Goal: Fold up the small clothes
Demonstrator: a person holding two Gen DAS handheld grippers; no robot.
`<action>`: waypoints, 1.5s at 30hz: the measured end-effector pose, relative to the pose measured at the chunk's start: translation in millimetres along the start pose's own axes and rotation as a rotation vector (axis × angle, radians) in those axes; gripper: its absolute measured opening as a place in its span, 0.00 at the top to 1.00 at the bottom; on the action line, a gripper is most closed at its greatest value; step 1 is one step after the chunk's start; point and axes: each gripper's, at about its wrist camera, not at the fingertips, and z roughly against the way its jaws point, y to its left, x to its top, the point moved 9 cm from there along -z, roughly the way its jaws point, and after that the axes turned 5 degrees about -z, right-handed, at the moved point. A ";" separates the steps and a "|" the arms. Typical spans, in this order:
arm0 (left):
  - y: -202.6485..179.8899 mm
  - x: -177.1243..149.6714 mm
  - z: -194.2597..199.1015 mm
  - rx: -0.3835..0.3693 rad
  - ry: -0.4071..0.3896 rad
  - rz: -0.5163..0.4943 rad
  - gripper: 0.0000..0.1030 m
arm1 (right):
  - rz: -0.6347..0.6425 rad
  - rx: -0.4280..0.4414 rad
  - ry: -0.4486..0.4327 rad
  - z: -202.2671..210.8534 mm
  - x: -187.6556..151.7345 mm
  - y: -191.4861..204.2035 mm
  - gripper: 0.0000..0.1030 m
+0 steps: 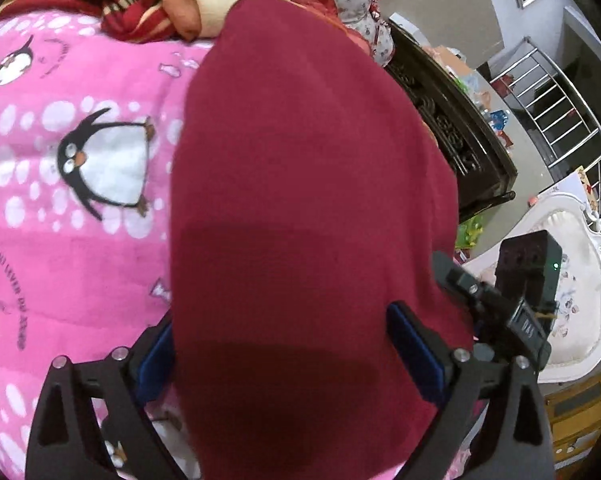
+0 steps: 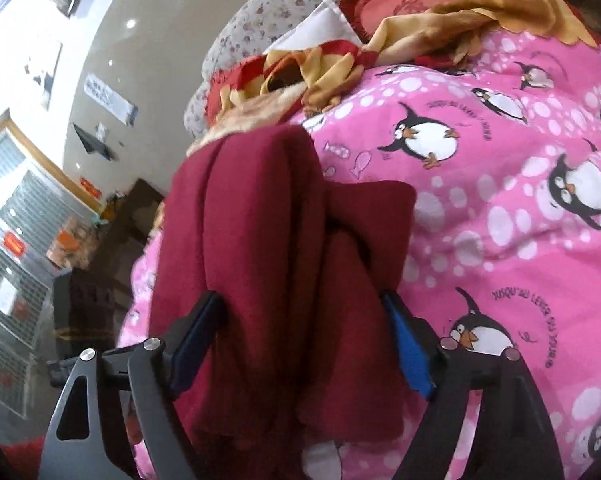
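Note:
A dark red garment [image 1: 300, 168] lies over the pink penguin blanket [image 1: 80, 240]. In the left wrist view it spreads flat between the fingers of my left gripper [image 1: 282, 344], whose blue pads [image 1: 414, 352] stand wide apart on either side of the cloth. In the right wrist view the same garment [image 2: 268, 248] is bunched in thick folds between the pads of my right gripper [image 2: 296, 340], which stand apart with the cloth filling the gap. The right gripper's black body [image 1: 512, 312] shows at the garment's right edge in the left wrist view.
A heap of red, yellow and orange cloth [image 2: 340, 68] and floral pillows [image 2: 284, 4] lie at the far end of the bed. A dark carved bed frame [image 1: 448, 120], a white ornate chair [image 1: 572, 280] and a metal rack [image 1: 552, 100] stand to the right.

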 end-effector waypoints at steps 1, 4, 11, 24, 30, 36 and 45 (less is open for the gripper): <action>-2.3 1.4 -0.8 0.003 -0.006 -0.011 0.07 | 0.010 -0.019 0.006 -1.2 -0.3 -2.0 0.09; -6.9 2.3 4.5 0.004 -0.014 -0.018 0.21 | 0.000 -0.047 -0.010 1.1 2.5 -0.6 0.40; -20.7 -3.8 53.1 -0.030 -0.036 -0.047 0.54 | 0.114 -0.032 -0.067 36.2 -0.2 59.3 0.55; 21.8 -94.1 118.3 0.141 0.080 0.044 0.50 | 0.109 -0.035 0.140 25.5 -92.0 92.2 0.44; 35.0 -107.3 127.0 0.268 0.003 0.049 0.26 | 0.172 -0.191 0.100 49.5 -98.9 90.5 0.41; 38.3 -111.6 139.1 0.383 -0.058 0.002 0.24 | 0.422 -0.106 0.083 65.7 -133.7 168.5 0.45; 32.1 -111.4 158.8 0.493 -0.148 -0.071 0.21 | 0.474 -0.258 0.184 19.9 -191.2 120.6 0.69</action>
